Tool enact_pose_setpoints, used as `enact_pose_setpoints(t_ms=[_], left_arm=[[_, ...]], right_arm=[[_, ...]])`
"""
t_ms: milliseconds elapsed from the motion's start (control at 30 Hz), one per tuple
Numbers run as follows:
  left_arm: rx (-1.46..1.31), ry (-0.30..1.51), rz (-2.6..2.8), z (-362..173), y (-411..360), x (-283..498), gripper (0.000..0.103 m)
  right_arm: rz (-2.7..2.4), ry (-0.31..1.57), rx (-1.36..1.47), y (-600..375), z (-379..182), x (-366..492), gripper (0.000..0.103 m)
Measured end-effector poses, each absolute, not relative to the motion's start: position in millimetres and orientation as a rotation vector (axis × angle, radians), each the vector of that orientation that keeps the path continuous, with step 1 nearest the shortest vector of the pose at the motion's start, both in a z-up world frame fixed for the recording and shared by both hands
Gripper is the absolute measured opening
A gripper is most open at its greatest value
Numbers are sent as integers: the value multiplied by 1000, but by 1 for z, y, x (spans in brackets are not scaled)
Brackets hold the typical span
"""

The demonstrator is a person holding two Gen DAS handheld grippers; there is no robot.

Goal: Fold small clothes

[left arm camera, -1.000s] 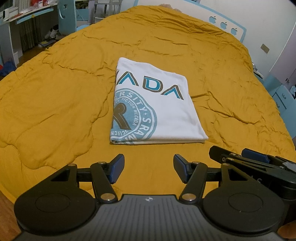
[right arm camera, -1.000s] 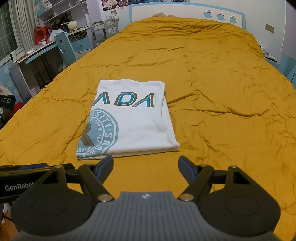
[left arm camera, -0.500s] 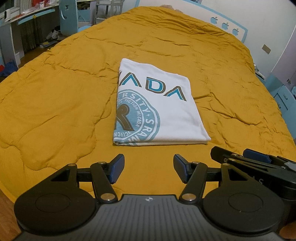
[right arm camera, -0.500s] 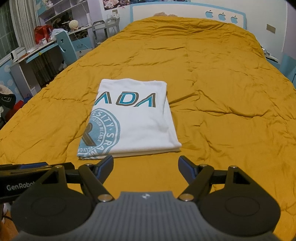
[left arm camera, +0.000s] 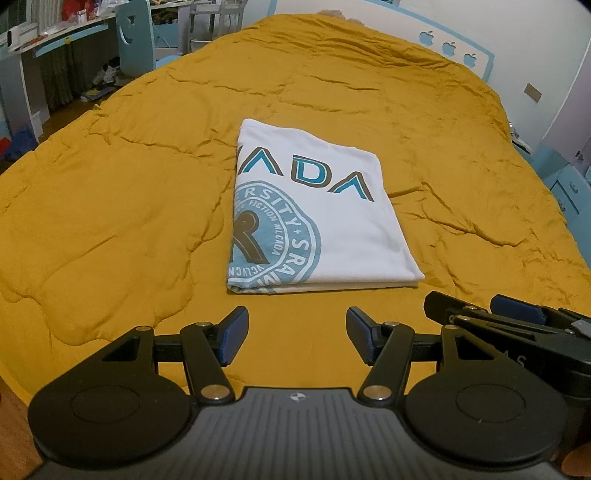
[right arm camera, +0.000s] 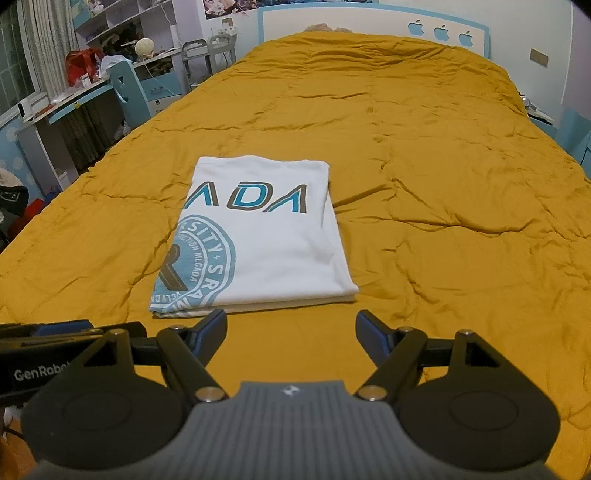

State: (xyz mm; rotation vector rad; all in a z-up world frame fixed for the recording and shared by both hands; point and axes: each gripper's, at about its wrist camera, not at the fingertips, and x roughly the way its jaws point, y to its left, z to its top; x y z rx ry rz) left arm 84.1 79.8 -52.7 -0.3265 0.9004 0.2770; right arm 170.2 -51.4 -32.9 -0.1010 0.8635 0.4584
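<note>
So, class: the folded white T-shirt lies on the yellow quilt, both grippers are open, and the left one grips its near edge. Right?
Not quite. The left gripper grips nothing: the left wrist view shows it apart from the T-shirt, open. The rest holds: quilt, right gripper open.

Quilt [left arm camera: 122, 206]: mustard cloth, matt with a faint sheen, puckered and creased all over, stitched into soft panels.

T-shirt [left arm camera: 325, 229], ahead of both tongs: white knit cloth, matt, smooth on top; printed lettering and seal in flat teal and brown.

Left gripper [left arm camera: 295, 339]: matt black plastic arms, bright metal rivets, ribbed grey housing, finely textured blue pads [left arm camera: 232, 338].

Right gripper [right arm camera: 291, 339]: same matt black plastic, metal pins, ribbed grey body.

Headboard [right arm camera: 369, 18], far beyond: smooth painted white and blue.
</note>
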Motion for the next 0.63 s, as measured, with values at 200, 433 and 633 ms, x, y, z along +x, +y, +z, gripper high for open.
enact_pose_setpoints(t_ms=[200, 433, 633], left_arm=[[-337, 911, 280, -54, 82, 85, 71], [-341, 897, 289, -53, 83, 86, 71], [-334, 909, 293, -52, 81, 86, 71]], right_arm=[[460, 865, -102, -50, -33, 170, 73], [464, 860, -103, -49, -33, 171, 73], [462, 862, -107, -51, -33, 172, 73]])
